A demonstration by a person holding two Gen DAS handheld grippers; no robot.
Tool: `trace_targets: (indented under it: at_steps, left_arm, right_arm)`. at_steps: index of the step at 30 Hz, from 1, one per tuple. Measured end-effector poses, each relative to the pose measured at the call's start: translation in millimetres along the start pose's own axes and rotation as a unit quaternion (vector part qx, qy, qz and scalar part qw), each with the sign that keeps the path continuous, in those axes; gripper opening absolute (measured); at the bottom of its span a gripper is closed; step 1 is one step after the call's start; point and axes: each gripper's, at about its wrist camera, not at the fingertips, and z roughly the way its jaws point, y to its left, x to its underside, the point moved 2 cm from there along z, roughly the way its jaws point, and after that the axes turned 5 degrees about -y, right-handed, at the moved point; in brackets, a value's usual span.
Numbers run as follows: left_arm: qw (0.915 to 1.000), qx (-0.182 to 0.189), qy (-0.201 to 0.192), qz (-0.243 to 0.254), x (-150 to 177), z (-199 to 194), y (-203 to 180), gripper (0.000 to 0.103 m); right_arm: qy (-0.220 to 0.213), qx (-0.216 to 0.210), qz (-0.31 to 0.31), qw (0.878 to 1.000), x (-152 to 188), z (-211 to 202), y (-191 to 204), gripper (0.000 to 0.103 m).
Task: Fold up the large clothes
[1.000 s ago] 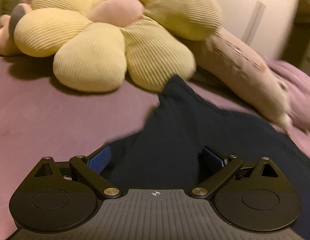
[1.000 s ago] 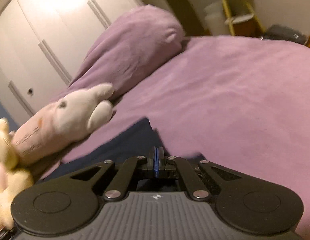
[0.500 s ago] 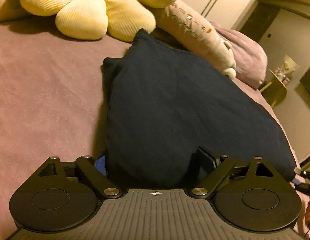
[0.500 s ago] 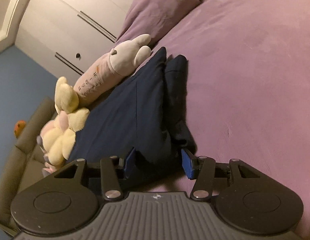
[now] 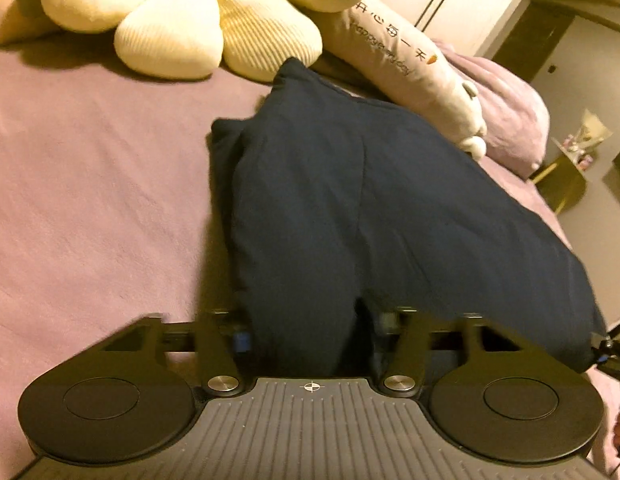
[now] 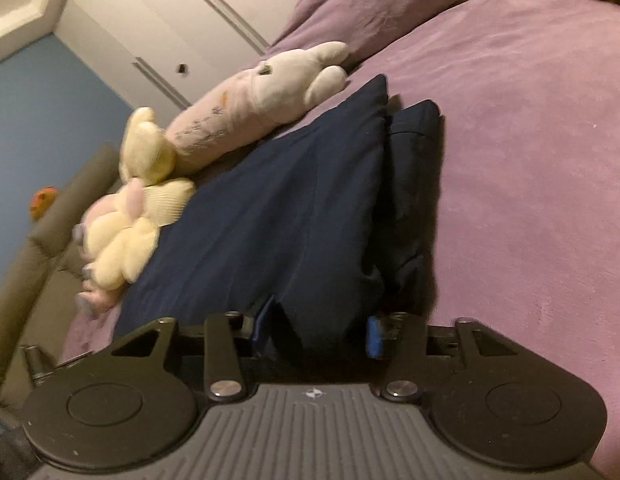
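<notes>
A dark navy garment (image 5: 350, 200) lies folded on the purple bed; it also shows in the right wrist view (image 6: 294, 208). My left gripper (image 5: 310, 334) has its jaws apart around the garment's near left edge, with thick cloth filling the gap. My right gripper (image 6: 316, 328) has its jaws apart around the garment's near right edge, a fold of cloth between its blue pads (image 6: 375, 330). The cloth hides most of the left gripper's pads.
A yellow flower cushion (image 5: 214, 28) and a long pink plush (image 5: 414, 80) lie behind the garment. A purple pillow (image 6: 374, 4) sits at the head of the bed. A white wardrobe (image 6: 158, 28) stands beyond. Purple bedspread (image 6: 530, 160) spreads to the right.
The right gripper went from shut to jaws apart around the cloth. Both grippers pulled back and up, so the whole folded garment came into view.
</notes>
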Motion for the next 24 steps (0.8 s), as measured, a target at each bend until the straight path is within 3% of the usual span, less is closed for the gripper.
trace_targets:
  at_steps: [2, 9, 12, 17, 19, 21, 24]
  left_arm:
    - [0.9999, 0.000, -0.005, 0.013, -4.4, -8.2, -6.0, 0.035]
    - [0.9973, 0.058, -0.044, 0.000, -13.4, -84.9, -18.8, 0.029]
    - [0.9968, 0.070, -0.037, 0.011, 8.7, -128.1, -21.8, 0.029]
    - [0.9957, 0.082, 0.015, -0.040, 82.8, -189.8, -9.9, 0.030]
    - [0.9964, 0.064, 0.034, -0.043, 106.6, -200.8, -3.8, 0.039]
    - [0.9963, 0.029, 0.053, -0.061, 120.5, -204.3, 5.1, 0.046]
    - [0.9972, -0.006, 0.027, -0.069, 115.6, -219.8, 10.5, 0.065]
  right_arm:
    - [-0.011, 0.006, -0.006, 1.000, 0.1, -5.0, 7.8, 0.024]
    - [-0.046, -0.051, 0.009, 0.998, -4.1, -64.1, 34.7, 0.018]
    - [-0.041, -0.065, -0.001, 0.997, 12.8, -102.2, 45.8, 0.018]
    - [-0.018, -0.067, 0.057, 0.996, 62.2, -163.8, 32.8, 0.018]
    - [-0.009, -0.051, 0.075, 0.996, 84.8, -184.5, 25.6, 0.020]
    - [0.009, -0.008, 0.087, 0.996, 103.3, -197.1, 16.9, 0.028]
    - [0.006, 0.081, 0.076, 0.994, 109.4, -214.5, 12.0, 0.040]
